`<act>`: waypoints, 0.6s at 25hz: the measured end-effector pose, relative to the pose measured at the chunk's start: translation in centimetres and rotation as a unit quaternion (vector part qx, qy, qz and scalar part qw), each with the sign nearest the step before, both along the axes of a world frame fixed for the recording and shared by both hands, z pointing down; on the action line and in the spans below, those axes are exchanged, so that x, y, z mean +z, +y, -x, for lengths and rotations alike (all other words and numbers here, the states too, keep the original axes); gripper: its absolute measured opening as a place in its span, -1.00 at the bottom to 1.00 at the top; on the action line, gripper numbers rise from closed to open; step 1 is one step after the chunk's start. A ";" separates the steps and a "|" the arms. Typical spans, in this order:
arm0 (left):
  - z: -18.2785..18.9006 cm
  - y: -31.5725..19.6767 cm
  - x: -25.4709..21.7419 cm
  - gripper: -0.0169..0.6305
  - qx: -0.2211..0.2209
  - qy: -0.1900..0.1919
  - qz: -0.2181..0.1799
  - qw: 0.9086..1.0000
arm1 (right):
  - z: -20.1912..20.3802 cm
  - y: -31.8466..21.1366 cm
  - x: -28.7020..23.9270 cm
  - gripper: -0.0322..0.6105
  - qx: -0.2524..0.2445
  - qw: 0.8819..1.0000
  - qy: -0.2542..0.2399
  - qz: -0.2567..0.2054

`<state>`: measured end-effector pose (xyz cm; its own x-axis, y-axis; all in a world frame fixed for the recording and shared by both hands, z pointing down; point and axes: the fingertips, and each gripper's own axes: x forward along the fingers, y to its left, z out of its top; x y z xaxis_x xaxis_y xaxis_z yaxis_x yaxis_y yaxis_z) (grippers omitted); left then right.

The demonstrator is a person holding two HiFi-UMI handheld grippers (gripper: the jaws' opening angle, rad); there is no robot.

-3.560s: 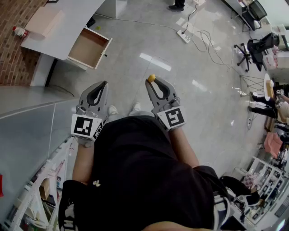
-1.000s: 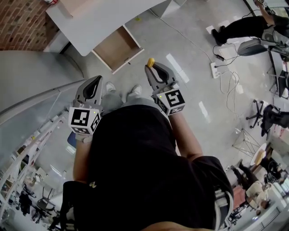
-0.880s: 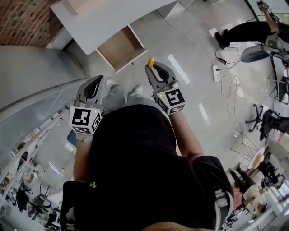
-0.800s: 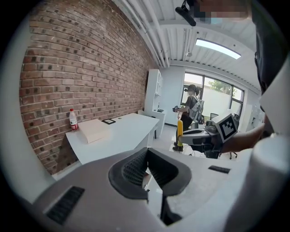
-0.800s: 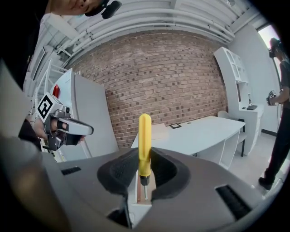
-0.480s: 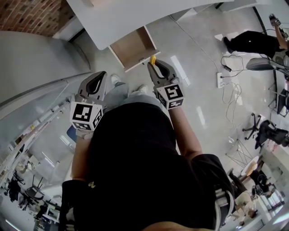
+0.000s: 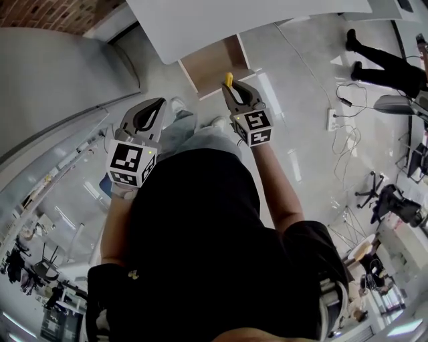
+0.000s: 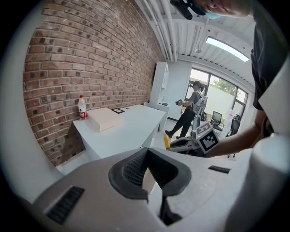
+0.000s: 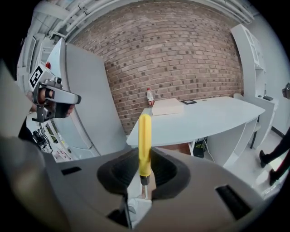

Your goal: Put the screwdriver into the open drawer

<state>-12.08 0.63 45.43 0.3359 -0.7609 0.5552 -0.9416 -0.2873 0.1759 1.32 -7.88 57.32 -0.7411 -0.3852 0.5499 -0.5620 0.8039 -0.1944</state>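
Observation:
The screwdriver [image 7: 229,79], with a yellow handle, sticks up from my right gripper [image 7: 235,93], which is shut on it. In the right gripper view the yellow handle [image 9: 144,145] stands upright between the pads, with its metal shaft pointing down. The open wooden drawer [image 7: 212,61] juts out from under the white desk [image 7: 227,20], just past the screwdriver's tip. My left gripper [image 7: 148,115] is lower left of the drawer, shut with nothing in it. The left gripper view shows its jaws [image 8: 147,158] closed on nothing, with the right gripper [image 8: 199,140] off to the right.
A grey curved partition [image 7: 60,87] stands to the left of the desk. On the desk lie a flat box [image 8: 104,120] and a small bottle [image 8: 82,107] by the brick wall. Another person [image 7: 388,60] stands at the far right, near cables and a power strip [image 7: 332,119].
The desk and open drawer have come much closer; the drawer now lies just beyond the right gripper's tip. Both grippers keep their pose, and the right one still holds the screwdriver.

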 end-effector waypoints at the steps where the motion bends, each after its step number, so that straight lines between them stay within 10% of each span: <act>1: 0.4 0.0 0.5 -0.93 0.001 0.001 0.004 1.000 | 0.5 -0.1 0.9 -0.64 -0.004 1.000 0.006 0.003; 15: 4.0 0.8 8.1 -0.93 0.019 0.004 0.067 0.998 | 6.9 -1.7 13.5 -0.64 -0.050 0.995 0.073 0.049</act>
<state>-16.04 1.41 53.49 0.3686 -0.6667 0.6478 -0.9285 -0.2972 0.2224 -5.54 -9.61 70.81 -0.6828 -0.2529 0.6855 -0.5088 0.8379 -0.1976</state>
